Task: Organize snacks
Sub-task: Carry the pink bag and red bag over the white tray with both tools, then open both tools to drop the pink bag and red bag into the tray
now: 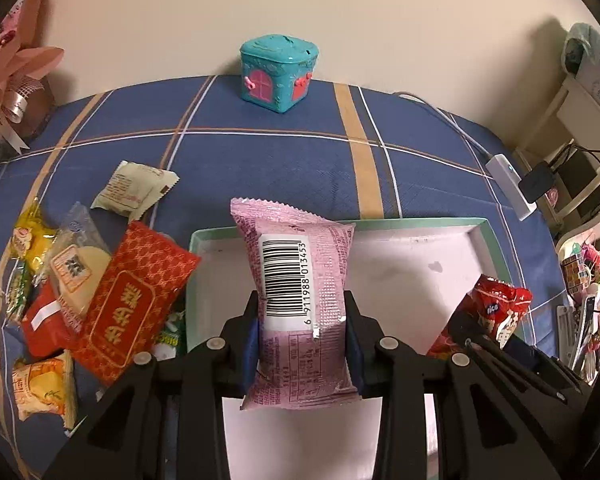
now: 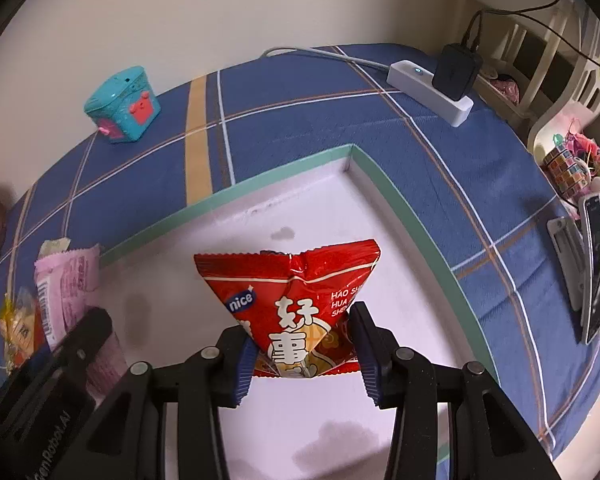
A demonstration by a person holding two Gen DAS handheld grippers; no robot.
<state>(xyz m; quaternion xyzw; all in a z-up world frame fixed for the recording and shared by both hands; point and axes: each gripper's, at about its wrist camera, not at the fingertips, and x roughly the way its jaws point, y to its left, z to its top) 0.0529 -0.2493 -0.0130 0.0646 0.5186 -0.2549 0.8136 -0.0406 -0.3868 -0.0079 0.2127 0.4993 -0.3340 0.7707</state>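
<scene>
L gripper [image 1: 302, 344] pinches pink packet [image 1: 296, 280], R gripper [image 2: 302, 344] pinches red peanut bag [image 2: 296, 300]; both hang over white tray [image 2: 364, 160], nothing seen resting in it yet. Pile of snacks [image 1: 60, 288] left of L gripper waits: task looks barely begun.

Glossy crinkled plastic film on pink snack pack [image 1: 296, 300] & red snack bag [image 2: 300, 308]. Matt woven plaid cloth [image 1: 284, 164] over surface. Smooth white tray [image 2: 340, 216], stained. Shiny teal plastic box [image 1: 278, 72]. Matt black plastic claws.
</scene>
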